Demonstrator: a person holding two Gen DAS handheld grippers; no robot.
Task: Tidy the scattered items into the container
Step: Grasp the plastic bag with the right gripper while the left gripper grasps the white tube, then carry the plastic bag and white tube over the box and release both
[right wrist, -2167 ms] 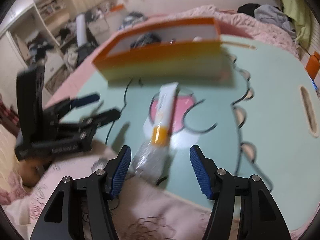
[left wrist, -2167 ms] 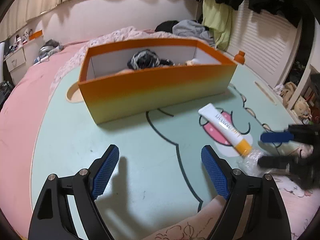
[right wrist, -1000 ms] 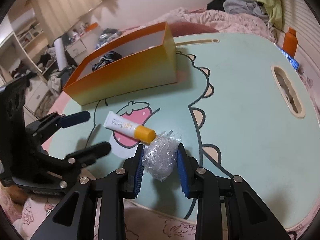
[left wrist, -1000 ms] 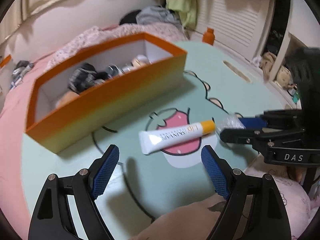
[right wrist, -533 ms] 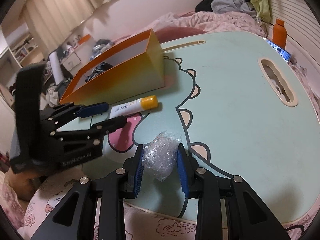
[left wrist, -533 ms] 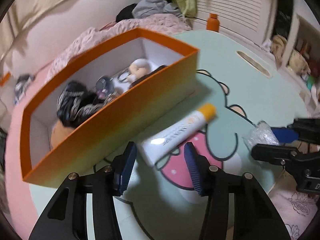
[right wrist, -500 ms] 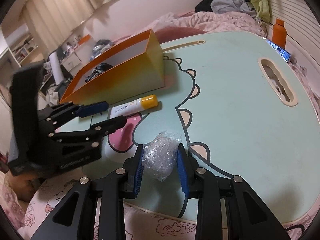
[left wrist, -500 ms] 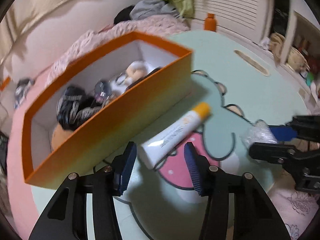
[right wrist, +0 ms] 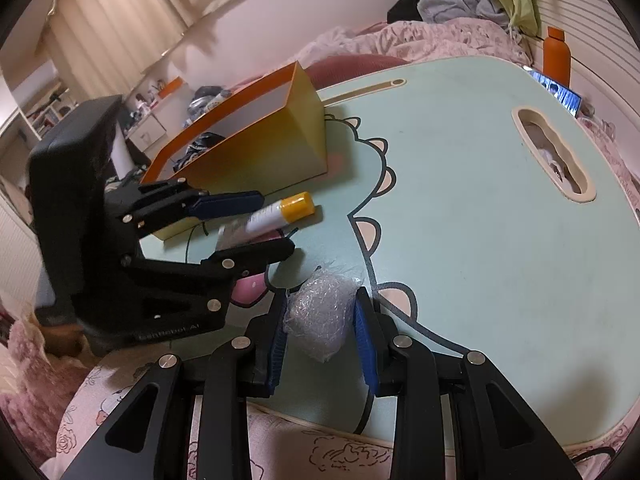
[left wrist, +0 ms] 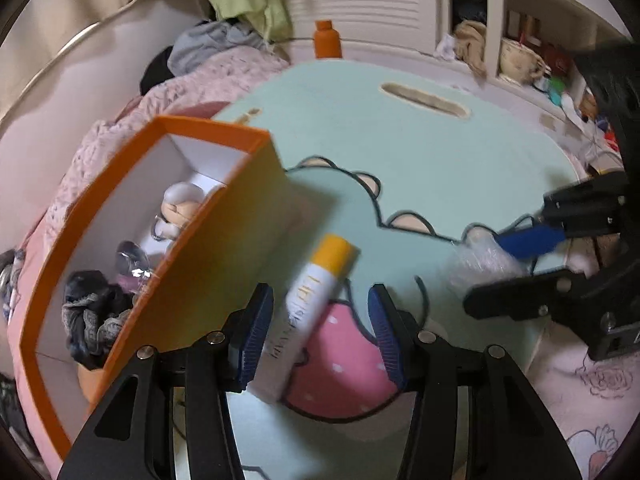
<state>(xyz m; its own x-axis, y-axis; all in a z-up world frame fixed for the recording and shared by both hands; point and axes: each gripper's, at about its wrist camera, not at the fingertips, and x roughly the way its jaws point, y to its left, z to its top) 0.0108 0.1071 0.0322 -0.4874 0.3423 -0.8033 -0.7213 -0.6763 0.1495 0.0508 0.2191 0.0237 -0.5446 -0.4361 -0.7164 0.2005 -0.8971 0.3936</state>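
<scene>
A white tube with an orange cap [left wrist: 316, 292] lies on the mint dinosaur table [left wrist: 440, 168], right beside the orange box [left wrist: 208, 272]. My left gripper [left wrist: 320, 300] straddles the tube and its jaws are closing; a gap still shows on the right side. From the right wrist view the tube [right wrist: 280, 212] sits between the left gripper's [right wrist: 276, 222] fingers. My right gripper [right wrist: 320, 304] is shut on a crumpled ball of clear plastic [right wrist: 320, 316] near the table's front edge. The left wrist view has that ball [left wrist: 480, 260] and the right gripper [left wrist: 486, 270] at its right.
The box [right wrist: 256, 160] holds a dark cloth [left wrist: 92, 316], a small figure [left wrist: 180, 208] and other bits. An orange bottle [left wrist: 327, 40] stands past the table's far edge. A handle slot [right wrist: 552, 156] cuts the tabletop. Pink bedding [left wrist: 180, 92] surrounds the table.
My left gripper has moved in over the tube, rolled, and narrowed its jaws around it. The right gripper has kept still with the plastic ball in its grip.
</scene>
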